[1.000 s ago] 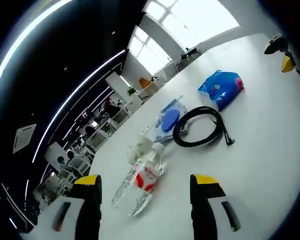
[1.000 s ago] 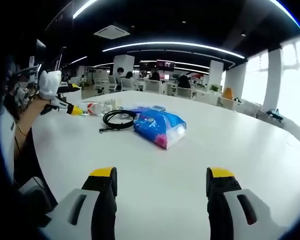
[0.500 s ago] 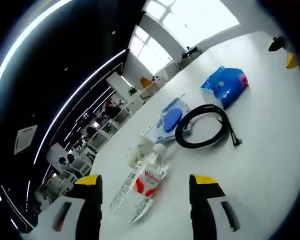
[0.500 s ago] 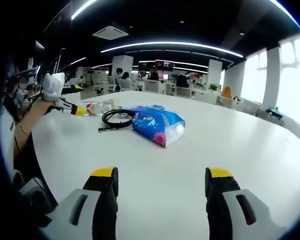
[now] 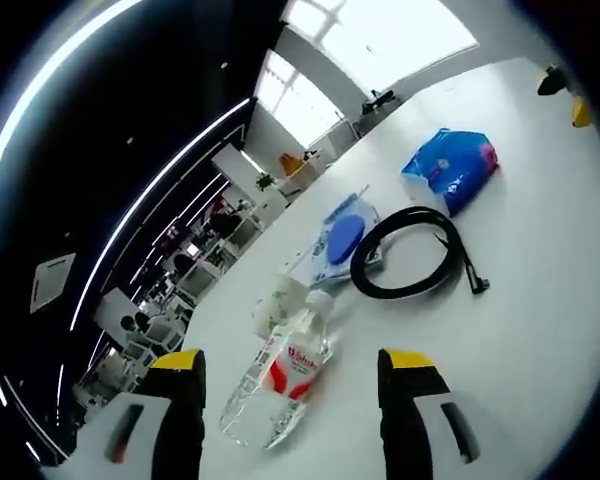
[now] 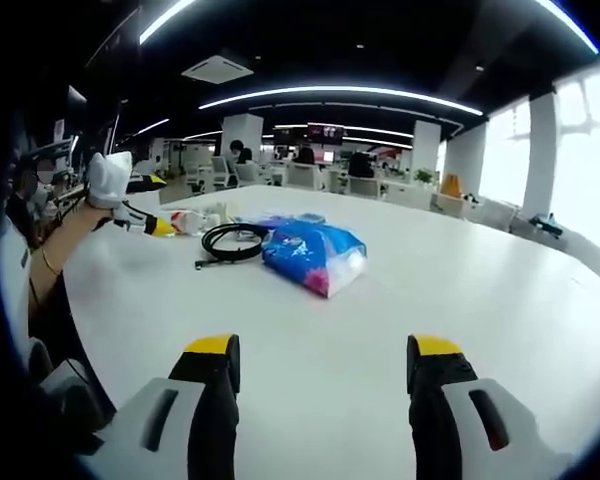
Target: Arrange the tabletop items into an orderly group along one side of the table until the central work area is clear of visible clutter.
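Where the bottle [image 5: 275, 375] lies, a cable [image 5: 405, 255] coils beyond it.

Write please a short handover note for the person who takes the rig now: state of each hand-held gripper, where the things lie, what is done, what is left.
Left hand-held gripper: open, holding nothing, jaws either side of the water bottle, which lies on its side on the white table.
Right hand-held gripper: open, empty, over bare table.
Beyond the bottle: a crumpled white item, a flat blue pouch, a coiled black cable, then a blue packet.
Done: nothing visibly grouped yet.
Left: gather all five along one side; the bottle seems the likely first pick.
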`<action>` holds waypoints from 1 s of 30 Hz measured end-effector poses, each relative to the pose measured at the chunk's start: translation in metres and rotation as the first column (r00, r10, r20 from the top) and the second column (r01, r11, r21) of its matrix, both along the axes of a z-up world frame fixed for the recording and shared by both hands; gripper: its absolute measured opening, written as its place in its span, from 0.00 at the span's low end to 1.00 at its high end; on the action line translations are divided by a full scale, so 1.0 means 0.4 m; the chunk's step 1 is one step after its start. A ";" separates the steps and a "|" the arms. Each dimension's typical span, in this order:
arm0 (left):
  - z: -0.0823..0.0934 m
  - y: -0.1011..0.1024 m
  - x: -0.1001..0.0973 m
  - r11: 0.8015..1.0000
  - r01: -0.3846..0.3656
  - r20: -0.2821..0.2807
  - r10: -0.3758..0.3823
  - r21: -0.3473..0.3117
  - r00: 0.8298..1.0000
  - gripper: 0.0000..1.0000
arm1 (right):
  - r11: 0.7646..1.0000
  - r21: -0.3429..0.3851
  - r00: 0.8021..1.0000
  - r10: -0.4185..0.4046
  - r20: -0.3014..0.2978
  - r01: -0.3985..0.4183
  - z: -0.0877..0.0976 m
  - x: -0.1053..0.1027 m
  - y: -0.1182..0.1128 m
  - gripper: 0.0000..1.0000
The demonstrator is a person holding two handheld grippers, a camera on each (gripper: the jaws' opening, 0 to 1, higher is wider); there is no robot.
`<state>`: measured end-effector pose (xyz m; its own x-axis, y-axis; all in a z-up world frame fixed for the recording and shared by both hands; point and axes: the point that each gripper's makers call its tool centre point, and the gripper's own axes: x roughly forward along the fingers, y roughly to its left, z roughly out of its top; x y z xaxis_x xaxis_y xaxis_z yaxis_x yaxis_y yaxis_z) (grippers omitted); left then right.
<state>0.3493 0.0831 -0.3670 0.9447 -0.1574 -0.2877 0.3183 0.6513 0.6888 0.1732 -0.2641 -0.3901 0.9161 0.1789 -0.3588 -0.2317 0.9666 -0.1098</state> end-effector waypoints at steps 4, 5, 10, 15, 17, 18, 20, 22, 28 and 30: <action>-0.017 -0.001 0.006 0.999 -0.015 -0.025 0.016 0.032 1.000 0.69 | 1.000 -0.007 1.000 -0.001 -0.011 0.001 -0.007 0.000 -0.001 0.65; -0.017 -0.002 0.006 0.999 -0.013 -0.024 0.014 0.029 1.000 0.69 | 1.000 -0.008 1.000 -0.002 -0.012 0.002 -0.007 0.000 -0.003 0.65; -0.016 -0.009 0.013 1.000 -0.011 -0.030 0.011 0.026 0.999 0.69 | 1.000 -0.008 1.000 -0.008 -0.020 0.008 -0.009 -0.002 -0.007 0.65; -0.017 -0.014 0.017 0.999 -0.013 -0.036 0.014 0.039 0.999 0.69 | 1.000 -0.003 1.000 -0.006 -0.014 0.006 -0.004 -0.002 -0.005 0.65; -0.016 -0.020 0.017 0.998 -0.006 -0.033 0.008 0.055 0.999 0.68 | 1.000 -0.013 1.000 -0.010 -0.015 0.010 -0.004 -0.004 -0.008 0.65; -0.016 -0.021 0.018 0.998 -0.005 -0.032 0.007 0.059 0.999 0.68 | 1.000 -0.015 1.000 -0.011 -0.015 0.010 -0.004 -0.005 -0.008 0.64; -0.015 -0.022 0.022 0.998 -0.009 -0.029 0.011 0.066 1.000 0.68 | 1.000 -0.016 1.000 -0.012 -0.017 0.012 -0.004 -0.006 -0.009 0.64; -0.017 -0.020 0.025 0.997 -0.017 -0.029 0.019 0.076 0.999 0.68 | 1.000 -0.014 1.000 -0.013 -0.013 0.013 -0.002 -0.007 -0.010 0.64; -0.024 -0.017 0.029 0.996 -0.029 -0.034 0.032 0.079 0.999 0.67 | 1.000 -0.016 1.000 -0.019 -0.014 0.019 -0.003 -0.009 -0.017 0.64; -0.024 -0.018 0.031 0.997 -0.031 -0.034 0.034 0.075 0.999 0.67 | 1.000 -0.012 1.000 -0.018 -0.014 0.018 -0.004 -0.009 -0.017 0.64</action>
